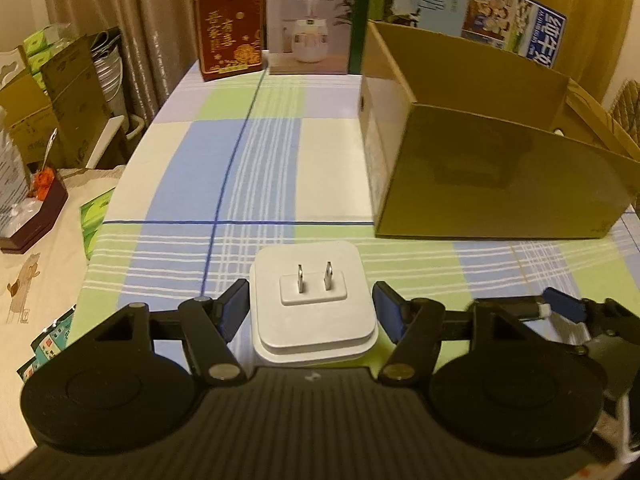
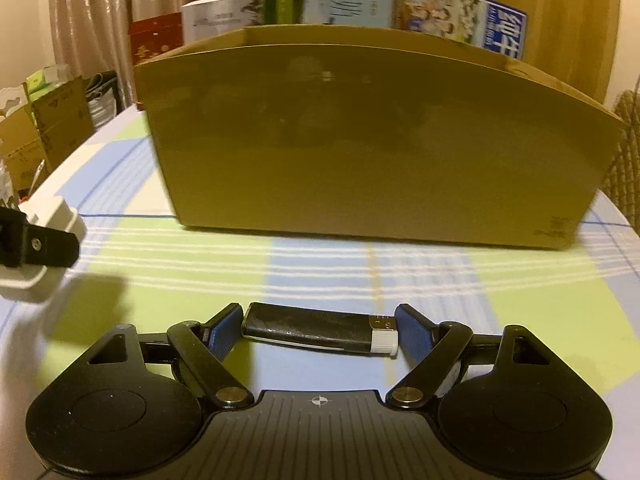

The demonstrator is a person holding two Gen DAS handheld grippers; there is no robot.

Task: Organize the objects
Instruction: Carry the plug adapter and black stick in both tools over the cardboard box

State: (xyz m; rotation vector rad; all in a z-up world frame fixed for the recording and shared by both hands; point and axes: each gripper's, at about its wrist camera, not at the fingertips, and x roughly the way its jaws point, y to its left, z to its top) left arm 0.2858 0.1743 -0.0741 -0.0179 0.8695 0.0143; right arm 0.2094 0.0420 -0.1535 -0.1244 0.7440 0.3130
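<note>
Left tool (image 1: 309,289): half-spread, blue pads (image 1: 234,312) set against the two opposite sides of the white charger, no gap visible at either side.
White charger (image 1: 312,312): square plug block with rounded corners, two metal prongs (image 1: 314,278) facing up and away; held over the near part of the surface, closer to its left edge than to its right; in the right wrist view seen at far left (image 2: 44,256), a black finger of the left tool across its side and a shadow on the cloth beside it.
Right tool (image 2: 319,320): spread fairly wide, blue pads (image 2: 224,332) meeting the two ends of the black lighter, gripped lengthwise.
Black lighter (image 2: 308,330): slim dark body lying crosswise, metal collar and white tip toward the right pad; low over the near part of the surface, in front of the cardboard box; whether resting on the cloth or raised, not clear.
Cardboard box (image 2: 360,140): large, brown, open-topped, standing on the right half of the surface, well apart from both tools.
Surface (image 1: 260,160): covered with a cloth checked in blue, green and white.
Far edge of the surface: red gift box (image 1: 230,28) and white product box (image 1: 308,20) standing upright side by side; printed cartons (image 1: 516,20) behind the cardboard box.
</note>
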